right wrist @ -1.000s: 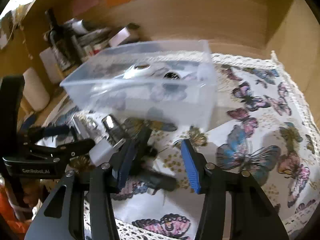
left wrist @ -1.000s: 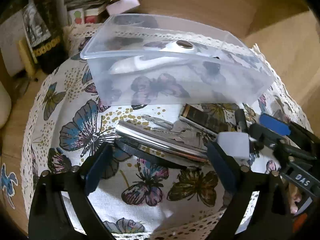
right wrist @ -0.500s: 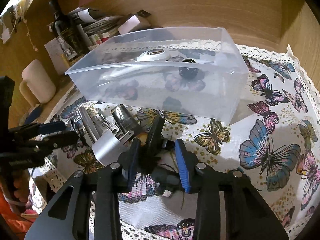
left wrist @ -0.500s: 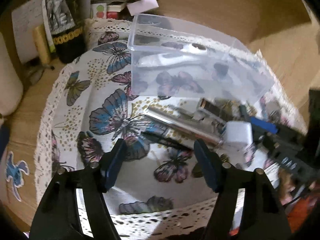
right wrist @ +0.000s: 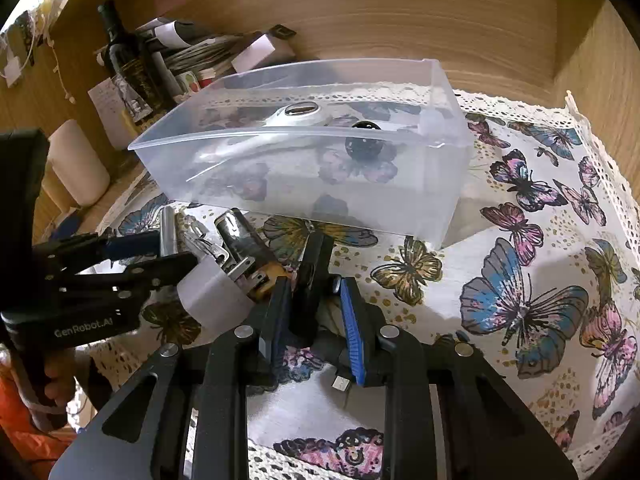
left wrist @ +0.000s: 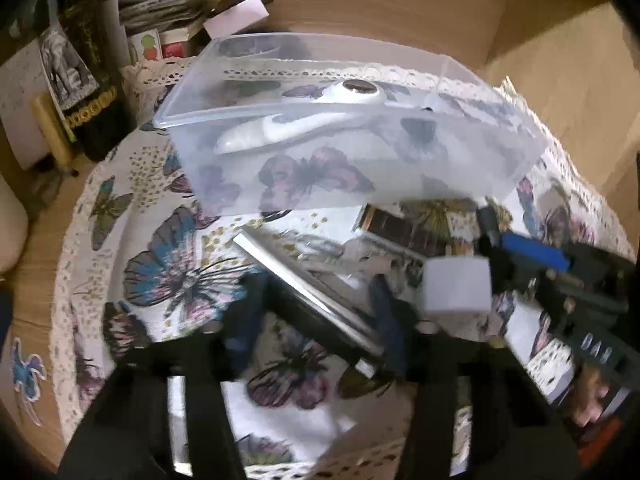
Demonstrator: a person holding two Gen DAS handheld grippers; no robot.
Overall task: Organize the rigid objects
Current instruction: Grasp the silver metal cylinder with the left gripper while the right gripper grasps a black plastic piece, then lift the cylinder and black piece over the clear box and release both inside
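A clear plastic bin (right wrist: 320, 176) stands on the butterfly cloth (right wrist: 532, 304) and holds a white handled tool (right wrist: 296, 114) and a dark ball (right wrist: 362, 146). In front of it lies a pile: a silver bar (left wrist: 304, 288), a white plug (right wrist: 212, 298), a dark lighter-like piece (right wrist: 240, 240) and a black oblong piece (right wrist: 314, 276). My right gripper (right wrist: 314, 312) has its blue pads on either side of the black piece, still slightly apart. My left gripper (left wrist: 316, 316) is open astride the silver bar; it also shows in the right wrist view (right wrist: 156, 256).
A dark wine bottle (right wrist: 128, 64), boxes and papers (left wrist: 168, 12) crowd the back left by the wooden wall. A cream cylinder (right wrist: 80, 164) stands at the left. The cloth's lace edge (right wrist: 600, 152) runs along the right.
My right gripper's pads have narrowed around the black piece. My left gripper moved back in toward the silver bar after swinging left.
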